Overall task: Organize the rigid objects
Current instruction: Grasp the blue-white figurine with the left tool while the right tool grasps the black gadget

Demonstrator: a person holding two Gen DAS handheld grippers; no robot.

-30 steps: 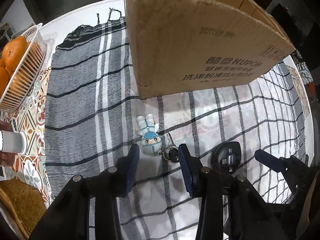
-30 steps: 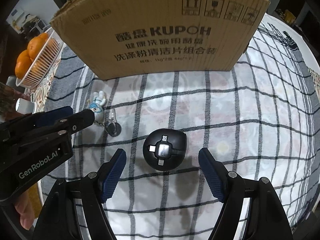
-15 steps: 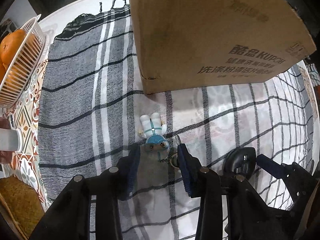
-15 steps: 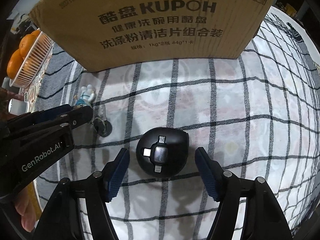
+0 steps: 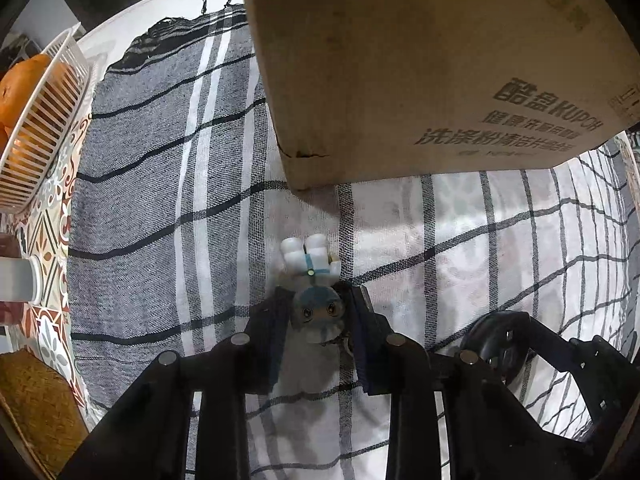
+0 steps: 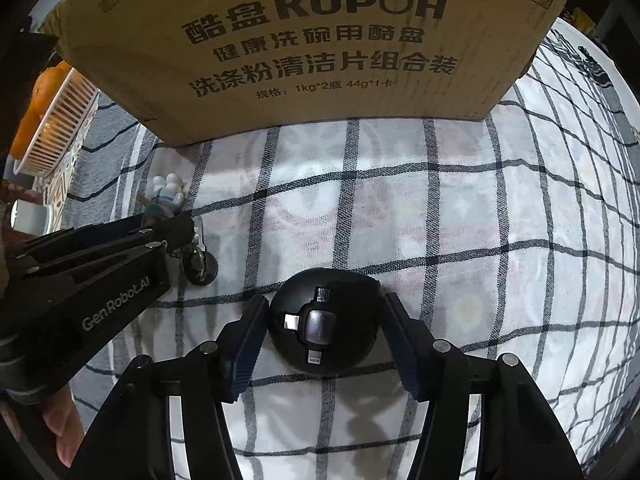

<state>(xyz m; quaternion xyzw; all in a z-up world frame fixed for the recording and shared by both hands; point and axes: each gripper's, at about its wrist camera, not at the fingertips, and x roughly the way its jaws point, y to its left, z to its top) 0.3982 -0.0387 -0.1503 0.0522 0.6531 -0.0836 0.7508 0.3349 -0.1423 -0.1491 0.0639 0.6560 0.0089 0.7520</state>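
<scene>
Left gripper [image 5: 318, 316], pointing straight down, clamped on the head of the small astronaut keychain figure [image 5: 310, 268]; body and legs stretched away toward the cardboard box [image 5: 420, 68], long axis in line with the fingers' view. Right gripper [image 6: 324, 332] closing, pads either side of the black round cable adapter [image 6: 324, 320] on the checked cloth [image 6: 460, 208], contact not clear. Box just beyond both.

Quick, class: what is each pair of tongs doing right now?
Left tongs: shut on the toy figure.
Right tongs: closing around the black round adapter, not yet gripping.
</scene>
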